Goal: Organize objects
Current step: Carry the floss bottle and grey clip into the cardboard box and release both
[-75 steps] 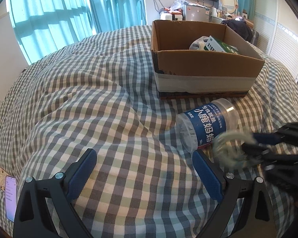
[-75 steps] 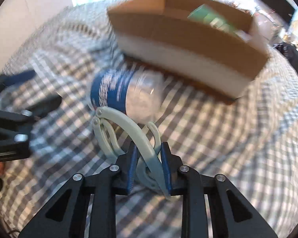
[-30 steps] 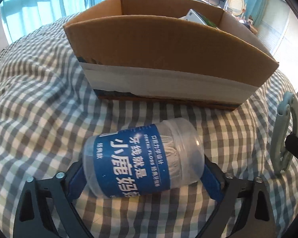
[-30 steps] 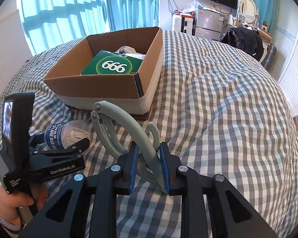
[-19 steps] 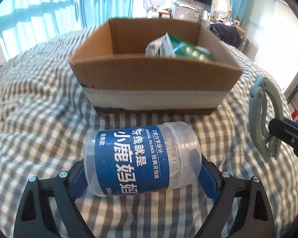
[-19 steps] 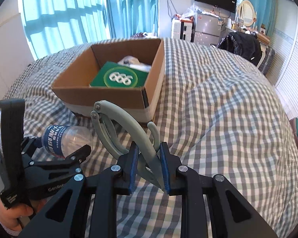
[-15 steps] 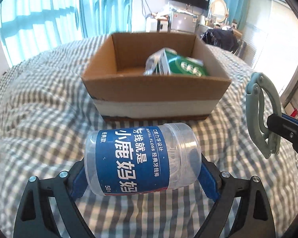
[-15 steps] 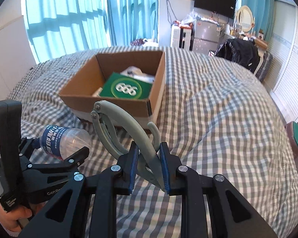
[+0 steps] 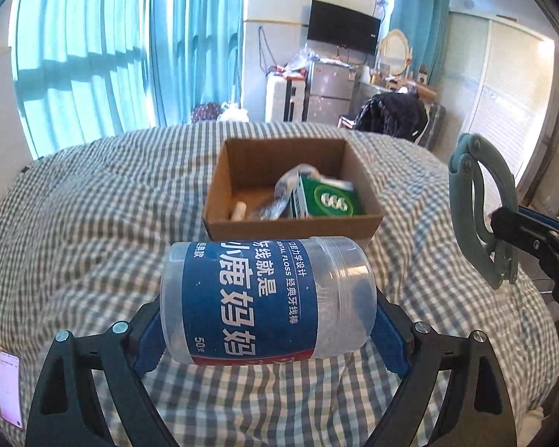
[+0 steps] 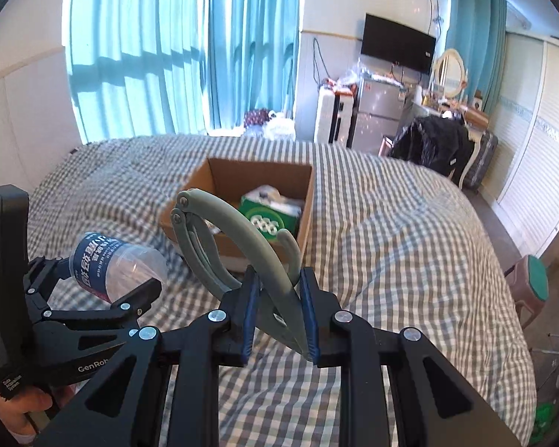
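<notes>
Held items above the checked bed [image 9: 93,201]

Jar [image 9: 266,300] labelled "DENTAL FLOSS" is clamped sideways in left gripper [image 9: 266,320] jaws; grey-green clip [image 10: 238,253] is pinched upright by right gripper [image 10: 277,311]; "666" box [image 9: 326,201] is seen in carton [image 9: 290,225].

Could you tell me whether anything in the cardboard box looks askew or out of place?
Slightly. In the cardboard box, the green carton marked 666 leans tilted rather than flat, with a crumpled clear plastic bag bunched against it. A small pale cylinder lies loose beside them. Nothing looks spilled or damaged.
</notes>
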Motion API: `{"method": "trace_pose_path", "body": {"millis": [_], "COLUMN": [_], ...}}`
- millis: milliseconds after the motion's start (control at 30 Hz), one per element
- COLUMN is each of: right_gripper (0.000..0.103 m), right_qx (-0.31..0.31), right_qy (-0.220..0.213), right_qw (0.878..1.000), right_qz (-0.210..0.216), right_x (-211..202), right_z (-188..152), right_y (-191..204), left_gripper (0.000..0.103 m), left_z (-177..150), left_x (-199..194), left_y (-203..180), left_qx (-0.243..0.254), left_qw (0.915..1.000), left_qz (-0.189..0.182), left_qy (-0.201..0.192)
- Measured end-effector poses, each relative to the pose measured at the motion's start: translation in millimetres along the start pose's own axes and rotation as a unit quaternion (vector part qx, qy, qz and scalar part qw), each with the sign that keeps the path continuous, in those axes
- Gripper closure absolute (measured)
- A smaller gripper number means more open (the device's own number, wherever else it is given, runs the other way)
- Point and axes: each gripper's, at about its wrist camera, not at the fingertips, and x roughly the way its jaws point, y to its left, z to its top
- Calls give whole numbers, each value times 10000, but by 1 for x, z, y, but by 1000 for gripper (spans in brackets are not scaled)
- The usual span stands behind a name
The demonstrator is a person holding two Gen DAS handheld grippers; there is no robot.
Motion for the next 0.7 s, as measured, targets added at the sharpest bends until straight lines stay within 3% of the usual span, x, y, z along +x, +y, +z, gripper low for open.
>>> {"method": "trace_pose_path", "body": {"millis": [200,367,700], "right_gripper": [81,81,81], "right_qx": [-137,-213,-89], "right_qy": [-244,-338,-228], "right_qw": [9996,9992,9997], "right_qz": [42,47,88], "right_x": [-16,-3,83], "right_z": [28,58,112], "right_y": [11,21,16], "left_gripper": [11,13,13], "left_z": [25,56,114], "left_x": [-23,-17,60], "left_y": [10,16,16], "left_qx": [128,159,211], "left_qw": [9994,9988,9989], "left_qz": [171,172,102], "left_qy": [-276,-431,-410]}}
